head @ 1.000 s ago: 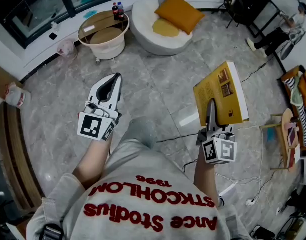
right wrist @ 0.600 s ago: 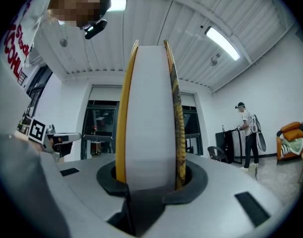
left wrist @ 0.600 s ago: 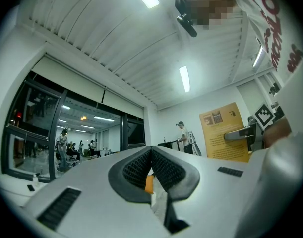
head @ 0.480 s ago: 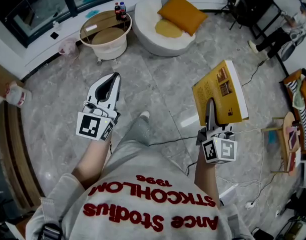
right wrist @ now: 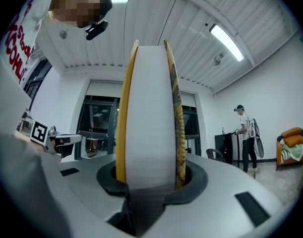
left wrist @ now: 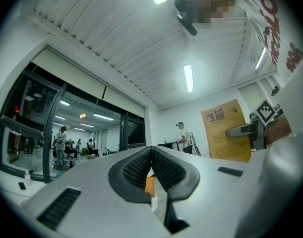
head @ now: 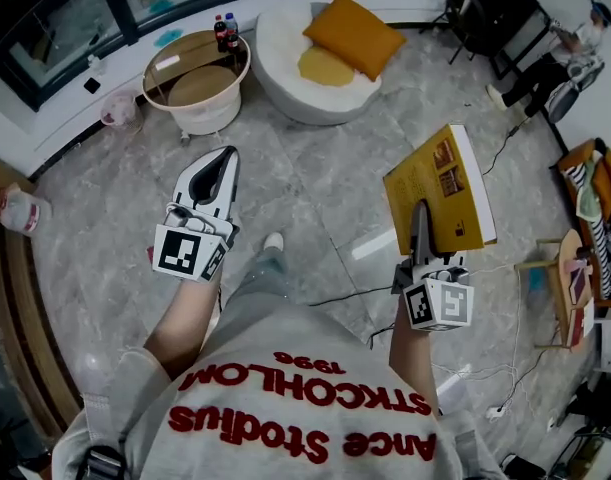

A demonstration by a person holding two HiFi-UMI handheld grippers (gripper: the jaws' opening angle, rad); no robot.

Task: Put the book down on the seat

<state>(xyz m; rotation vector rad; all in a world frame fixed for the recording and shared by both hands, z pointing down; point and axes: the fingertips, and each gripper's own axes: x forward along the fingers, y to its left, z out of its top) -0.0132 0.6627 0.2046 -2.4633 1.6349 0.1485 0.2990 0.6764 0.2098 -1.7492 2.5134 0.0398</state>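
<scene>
The right gripper (head: pixel 422 211) pinches the yellow book (head: pixel 443 180) by its lower edge and holds it upright at three o'clock in the head view. The left gripper (head: pixel 227 158), at nine o'clock, has its jaws pressed together on nothing. The white seat (head: pixel 280 63) lies at twelve o'clock, well apart from the book.
</scene>
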